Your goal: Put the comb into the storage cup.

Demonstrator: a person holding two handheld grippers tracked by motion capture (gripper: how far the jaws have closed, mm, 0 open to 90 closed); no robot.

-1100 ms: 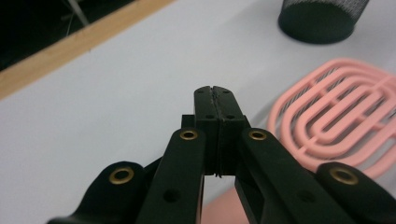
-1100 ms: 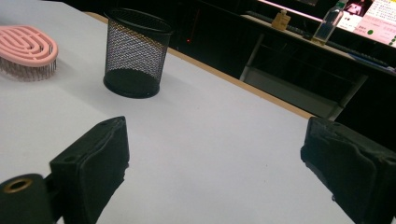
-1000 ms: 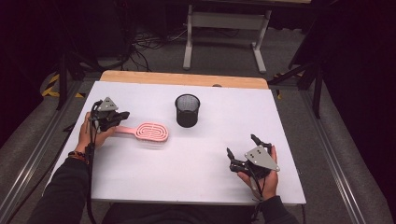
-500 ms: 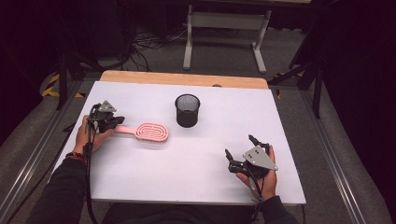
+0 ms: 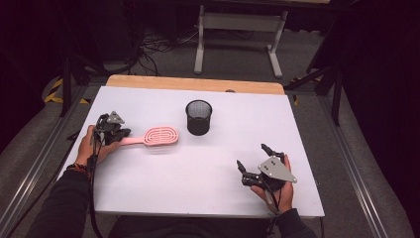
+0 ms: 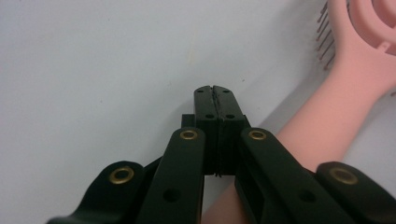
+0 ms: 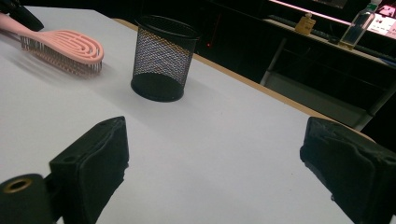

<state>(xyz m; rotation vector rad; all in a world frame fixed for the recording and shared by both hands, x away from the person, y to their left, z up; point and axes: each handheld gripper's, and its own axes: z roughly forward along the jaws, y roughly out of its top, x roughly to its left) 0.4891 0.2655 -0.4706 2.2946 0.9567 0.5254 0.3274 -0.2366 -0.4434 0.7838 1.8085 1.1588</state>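
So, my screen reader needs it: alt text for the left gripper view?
The left gripper, jaws shut together with nothing between them, sits above a white table. A pink hairbrush passes beneath it toward the upper right.

Two black padded jaws rise from the bottom edge and stand wide apart, with bare white table top (image 7: 219, 140) between them and nothing in their gap; this is the right gripper (image 7: 224, 158). Beyond them an upright black wire-mesh cup (image 7: 161, 58) stands on the table. To its left, near but apart from it, a pink plastic hairbrush (image 7: 63, 49) with a slotted oval head is held bristles down, its handle running off the upper left corner. A clear bottle (image 7: 357, 25) stands on a dark shelf far behind.
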